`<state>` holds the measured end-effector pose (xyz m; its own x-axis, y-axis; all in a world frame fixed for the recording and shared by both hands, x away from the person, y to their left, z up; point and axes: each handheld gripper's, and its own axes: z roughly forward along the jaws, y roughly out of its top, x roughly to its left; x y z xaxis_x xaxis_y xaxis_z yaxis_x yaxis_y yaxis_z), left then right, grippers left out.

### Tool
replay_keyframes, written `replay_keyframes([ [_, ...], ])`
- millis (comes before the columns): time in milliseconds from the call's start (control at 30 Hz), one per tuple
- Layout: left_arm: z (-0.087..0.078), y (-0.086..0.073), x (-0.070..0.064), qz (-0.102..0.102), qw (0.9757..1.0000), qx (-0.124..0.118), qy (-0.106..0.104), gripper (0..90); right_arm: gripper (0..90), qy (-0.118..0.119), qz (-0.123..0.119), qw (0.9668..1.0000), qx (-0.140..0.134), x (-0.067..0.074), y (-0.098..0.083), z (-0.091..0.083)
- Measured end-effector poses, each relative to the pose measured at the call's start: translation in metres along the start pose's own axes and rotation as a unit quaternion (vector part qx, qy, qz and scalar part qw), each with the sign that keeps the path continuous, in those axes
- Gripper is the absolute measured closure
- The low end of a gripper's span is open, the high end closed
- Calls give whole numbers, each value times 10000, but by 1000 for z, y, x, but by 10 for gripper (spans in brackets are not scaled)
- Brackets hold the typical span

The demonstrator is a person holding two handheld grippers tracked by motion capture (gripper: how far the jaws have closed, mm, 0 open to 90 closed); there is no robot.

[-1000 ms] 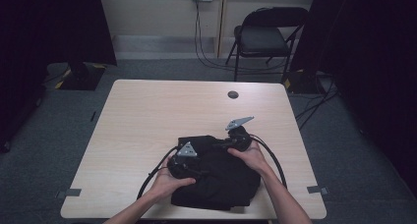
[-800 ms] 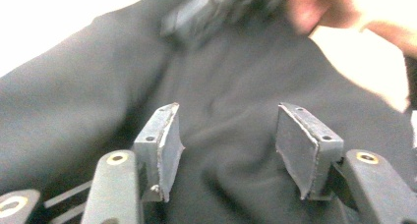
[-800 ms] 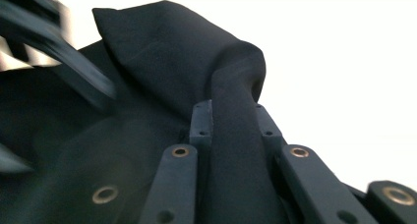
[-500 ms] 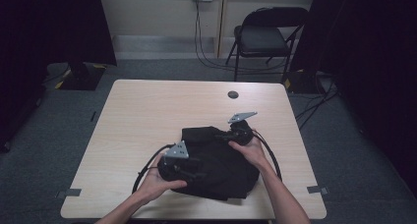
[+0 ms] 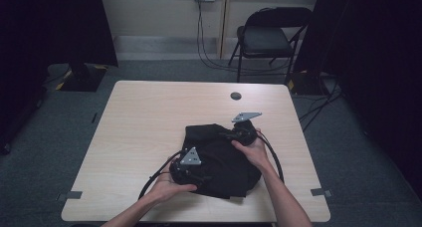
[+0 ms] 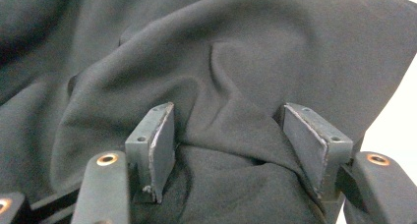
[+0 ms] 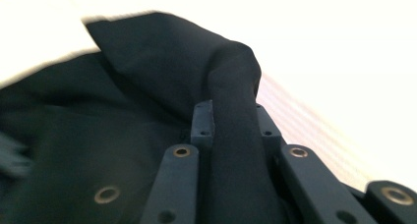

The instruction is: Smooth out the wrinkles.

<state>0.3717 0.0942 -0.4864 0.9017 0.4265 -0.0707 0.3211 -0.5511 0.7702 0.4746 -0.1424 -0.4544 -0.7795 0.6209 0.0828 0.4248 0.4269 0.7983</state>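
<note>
Dim room, grey carpet floor, folding chair [image 5: 266, 38] at the back wall, pale wooden desk [image 5: 149, 122] at centre.

Item: black garment [image 5: 224, 162], bunched in a heap on the near right part of the desk, between the person's two hands.

Left gripper [image 6: 241, 135]: at the heap's near left edge; jaws wide, cloth bulging up between the two pads and lying against the right one, no pinch visible. Seen from above at [image 5: 191, 170].

Right gripper [image 7: 231, 121]: at the heap's far right edge; jaws narrow, clamped on a raised fold of the garment that stands up between them. Seen from above at [image 5: 239, 135].

Key relation: the garment lies diagonally between the grippers, long axis running near-left to far-right. The right hand already has its edge; the left, jaws astride a ridge of fabric, probably needs only to close before any spreading or lifting.

Also present: small dark round disc [image 5: 236, 95] on the far desk, well apart from the garment.
</note>
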Motion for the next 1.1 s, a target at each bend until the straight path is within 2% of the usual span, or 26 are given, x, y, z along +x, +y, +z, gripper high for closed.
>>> replay_keyframes([
  [33,0,-1,1,-7,10000,-16,-29,387,774,-39,-110,9999,-54,6,3,-5],
  [133,-1,-1,2,-81,10000,-39,-26,400,775,126,-340,9991,-223,23,7,-19],
  [233,0,-2,-2,30,9999,-52,103,406,777,233,-580,9976,-281,42,8,-31],
  [333,0,-2,-2,-20,9999,-70,119,408,779,359,-782,9960,-224,61,5,-41],
  [400,-1,-3,-2,52,9999,-76,117,410,779,521,-845,9949,-196,71,-1,-47],
  [533,-1,-4,-3,91,9997,-139,173,421,771,685,-741,9949,-1,87,-24,-50],
  [633,-1,-5,-5,111,9995,-173,243,425,754,810,-593,9949,51,92,-36,-48],
  [700,-1,-4,-6,106,9995,-176,256,429,733,829,-588,9947,148,95,-40,-46],
  [767,-1,-5,-6,134,9994,-199,259,430,724,922,-455,9946,130,95,-43,-48],
  [867,-1,-5,-8,170,9992,-197,304,431,705,933,-362,9949,128,97,-49,-53],
  [933,-1,-5,-8,183,9991,-209,319,432,704,930,-393,9948,148,99,-54,-56],
  [1033,0,-4,-7,223,9990,-192,340,444,704,953,-239,9950,162,101,-61,-57],
  [1100,0,-4,-7,305,9986,-190,376,450,708,907,-281,9952,226,104,-65,-54],
])
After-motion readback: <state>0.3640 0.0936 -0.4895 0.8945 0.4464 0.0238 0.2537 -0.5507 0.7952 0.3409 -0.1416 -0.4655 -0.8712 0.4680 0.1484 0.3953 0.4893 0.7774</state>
